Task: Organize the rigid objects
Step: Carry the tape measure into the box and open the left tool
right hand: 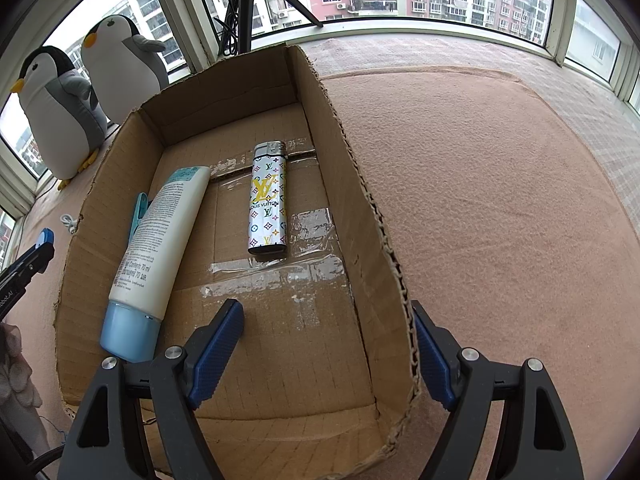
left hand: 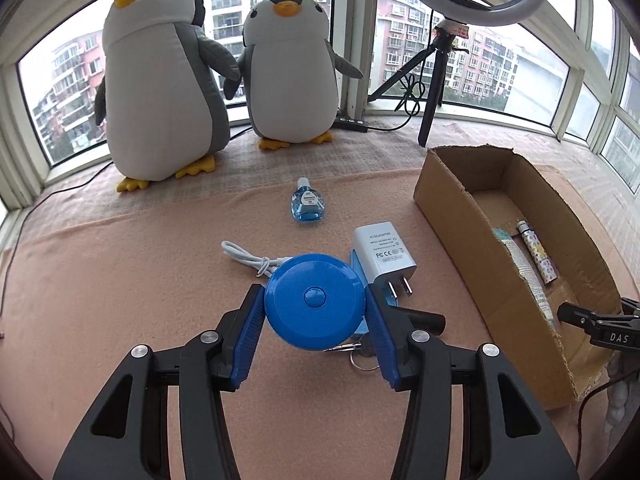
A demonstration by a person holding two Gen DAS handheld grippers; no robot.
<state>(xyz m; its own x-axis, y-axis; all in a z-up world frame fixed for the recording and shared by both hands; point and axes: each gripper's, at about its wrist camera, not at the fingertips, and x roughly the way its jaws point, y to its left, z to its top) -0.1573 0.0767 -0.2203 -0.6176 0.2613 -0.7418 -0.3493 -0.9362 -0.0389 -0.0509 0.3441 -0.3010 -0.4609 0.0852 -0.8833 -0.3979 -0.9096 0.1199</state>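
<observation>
Closest to my left lens, the left gripper (left hand: 315,312) was clamped on a round blue tape measure (left hand: 315,301), both blue pads pressed against its sides, the disc held above the pink cloth (left hand: 120,280). Just beyond it on the cloth lay a white power adapter (left hand: 383,254) with its prongs toward me, a coiled white cable (left hand: 250,258) to its left, and farther off a small blue bottle (left hand: 305,201). Some metal rings showed under the disc, too hidden for me to identify. Two plush penguins (left hand: 160,76) stood at the far window, a tripod (left hand: 434,80) to their right. On the right sat the cardboard box (right hand: 352,184). My right gripper (right hand: 328,344) hung with its jaws apart, one finger inside the box and the other outside its right wall; I could not tell whether they touched the cardboard. Inside the box lay a patterned lighter (right hand: 268,200), a white tube (right hand: 160,240) with a blue cap left of it, and a light blue clip (right hand: 138,212) against the left wall.
</observation>
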